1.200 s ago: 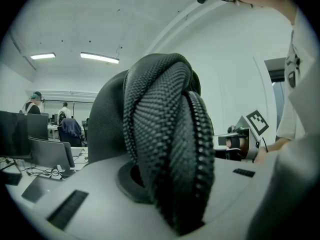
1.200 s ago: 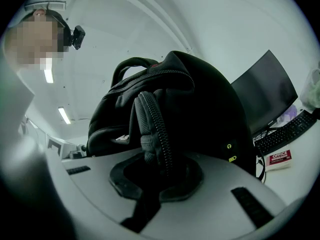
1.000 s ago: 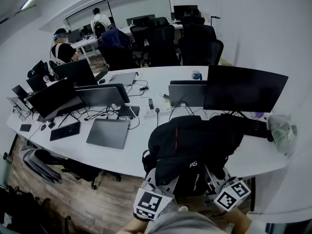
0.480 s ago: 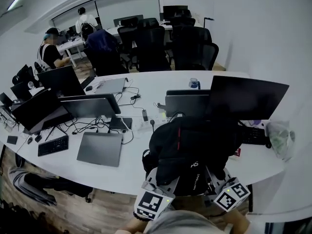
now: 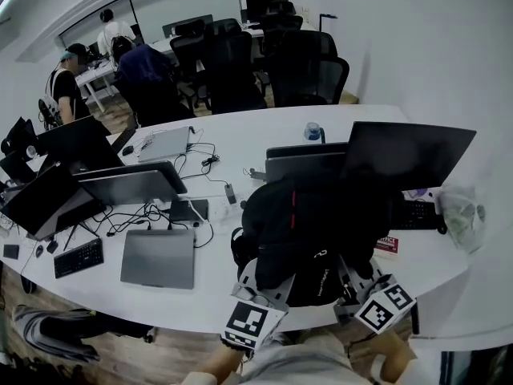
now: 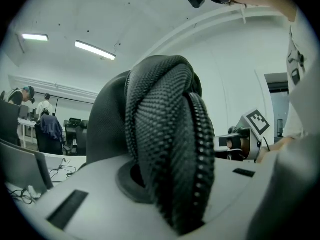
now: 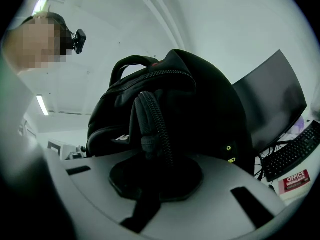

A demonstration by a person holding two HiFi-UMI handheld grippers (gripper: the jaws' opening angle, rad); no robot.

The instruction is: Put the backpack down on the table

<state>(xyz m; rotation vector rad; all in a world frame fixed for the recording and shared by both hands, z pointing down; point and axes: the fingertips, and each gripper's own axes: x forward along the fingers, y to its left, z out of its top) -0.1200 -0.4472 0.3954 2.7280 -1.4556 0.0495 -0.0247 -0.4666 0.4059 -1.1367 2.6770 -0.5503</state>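
The black backpack (image 5: 309, 219) hangs upright between the 2 grippers. It is over the near edge of the white table (image 5: 256, 139), just in front of a grey laptop (image 5: 304, 160) and a dark monitor (image 5: 409, 155). Whether its base touches the tabletop cannot be told.

The left gripper (image 5: 266, 285) has its jaws drawn narrow, pinched on a padded mesh shoulder strap (image 6: 167, 134). The right gripper (image 5: 353, 277) is likewise nearly closed, clamped on the other strap (image 7: 150, 129).

In the right gripper view the backpack's top zip looks closed, and nothing of its contents shows.

At the table's right end sits a clear plastic bag (image 5: 458, 215), bulging with something that cannot be made out. A keyboard (image 5: 421, 213) lies between the bag and the backpack. A small bottle (image 5: 313, 131) with a blue cap stands behind the laptop, and its fill cannot be seen.
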